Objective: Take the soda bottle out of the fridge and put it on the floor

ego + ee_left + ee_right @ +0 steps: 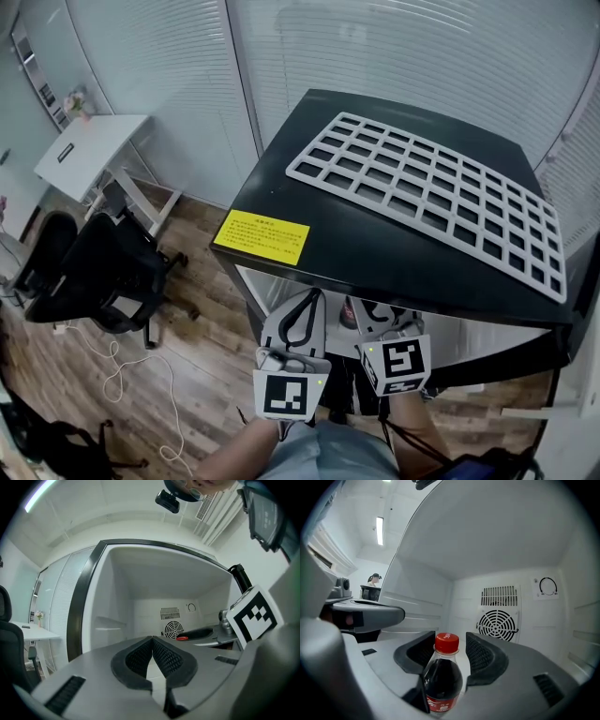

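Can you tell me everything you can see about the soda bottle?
The soda bottle is clear plastic with dark cola inside, a red cap and a red label low down. It stands upright inside the white fridge, between the open fingers of the right gripper. Gaps show beside its cap; its base is hidden.

Bright, even light — sharp centres, fisheye-bent, dark-vignetted edges.
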Demonstrator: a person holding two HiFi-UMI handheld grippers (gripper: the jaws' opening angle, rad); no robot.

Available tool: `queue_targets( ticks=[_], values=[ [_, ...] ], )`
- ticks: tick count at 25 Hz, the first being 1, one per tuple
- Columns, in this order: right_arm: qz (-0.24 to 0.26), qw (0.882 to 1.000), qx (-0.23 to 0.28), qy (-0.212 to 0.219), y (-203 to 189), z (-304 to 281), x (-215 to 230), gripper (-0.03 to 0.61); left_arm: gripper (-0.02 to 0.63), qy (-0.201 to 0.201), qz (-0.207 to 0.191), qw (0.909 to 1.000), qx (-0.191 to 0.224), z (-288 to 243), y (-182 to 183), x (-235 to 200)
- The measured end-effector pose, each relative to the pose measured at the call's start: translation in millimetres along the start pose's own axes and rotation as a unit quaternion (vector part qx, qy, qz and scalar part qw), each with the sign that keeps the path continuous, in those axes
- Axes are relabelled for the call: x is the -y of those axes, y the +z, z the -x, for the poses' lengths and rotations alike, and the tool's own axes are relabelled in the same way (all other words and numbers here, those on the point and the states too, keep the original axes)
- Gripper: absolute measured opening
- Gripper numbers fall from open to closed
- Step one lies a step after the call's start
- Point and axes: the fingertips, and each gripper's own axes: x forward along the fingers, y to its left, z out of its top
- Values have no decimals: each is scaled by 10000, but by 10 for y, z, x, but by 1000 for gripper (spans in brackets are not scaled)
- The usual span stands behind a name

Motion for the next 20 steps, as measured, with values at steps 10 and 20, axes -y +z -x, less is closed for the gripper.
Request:
queue_targets(
  ticks=[10, 20],
  values=[
    [59, 9997, -145, 165, -66, -172, -63, 199, 17, -43, -75, 10000, 3, -60, -40, -30],
    [147, 9994, -187, 247, -26, -190, -101, 143, 17, 27, -58, 10000, 58, -48, -4, -43]
  ],
)
